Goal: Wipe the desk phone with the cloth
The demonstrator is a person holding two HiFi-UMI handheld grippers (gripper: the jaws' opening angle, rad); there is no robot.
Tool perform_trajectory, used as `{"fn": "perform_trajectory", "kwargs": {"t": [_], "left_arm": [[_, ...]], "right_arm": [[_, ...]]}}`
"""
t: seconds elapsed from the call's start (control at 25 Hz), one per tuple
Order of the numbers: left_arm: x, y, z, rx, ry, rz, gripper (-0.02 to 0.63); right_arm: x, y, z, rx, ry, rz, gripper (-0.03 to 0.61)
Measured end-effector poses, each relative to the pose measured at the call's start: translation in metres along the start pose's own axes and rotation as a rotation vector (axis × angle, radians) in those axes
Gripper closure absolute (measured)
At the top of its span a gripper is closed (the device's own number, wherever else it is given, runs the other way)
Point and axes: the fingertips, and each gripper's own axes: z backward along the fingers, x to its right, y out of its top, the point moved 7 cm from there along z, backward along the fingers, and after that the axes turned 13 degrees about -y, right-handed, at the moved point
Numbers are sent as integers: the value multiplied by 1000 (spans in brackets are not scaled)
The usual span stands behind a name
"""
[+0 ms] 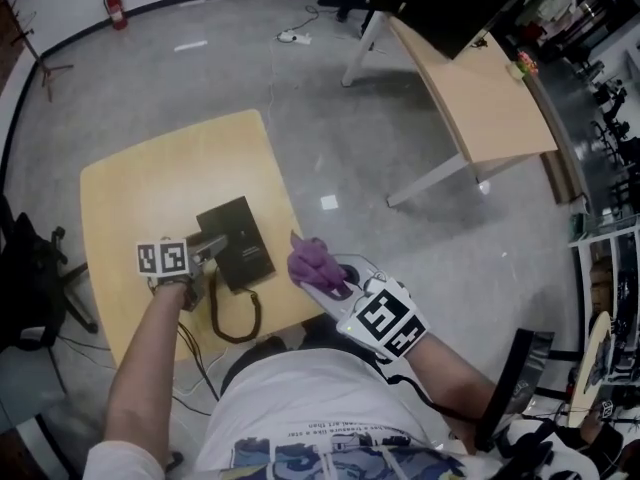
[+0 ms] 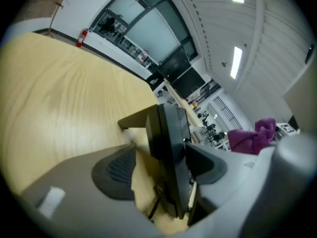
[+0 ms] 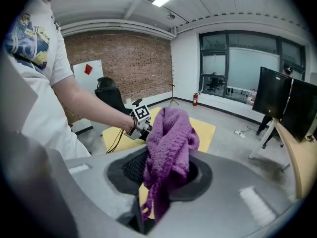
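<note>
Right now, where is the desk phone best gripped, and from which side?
I would grip the desk phone by its thin left edge, coming from the person's left: it is a flat slab, and the open left tool straddles that edge.

Open office: a long desk, a big monitor, a swivel chair.

Left gripper spread; right gripper clamped.
</note>
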Motion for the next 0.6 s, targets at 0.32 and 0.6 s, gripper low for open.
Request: {"fn": "perform_trajectory", "kwargs": {"t": [0.32,0.6], "left_arm": [[6,-18,64,222,338,-114,261],[39,-72,129,302,469,-157,270]], "right_arm": [[-13,-10,16,-10,-32,-11,476],[-21,-25,32,18,-32,55,476]]}}
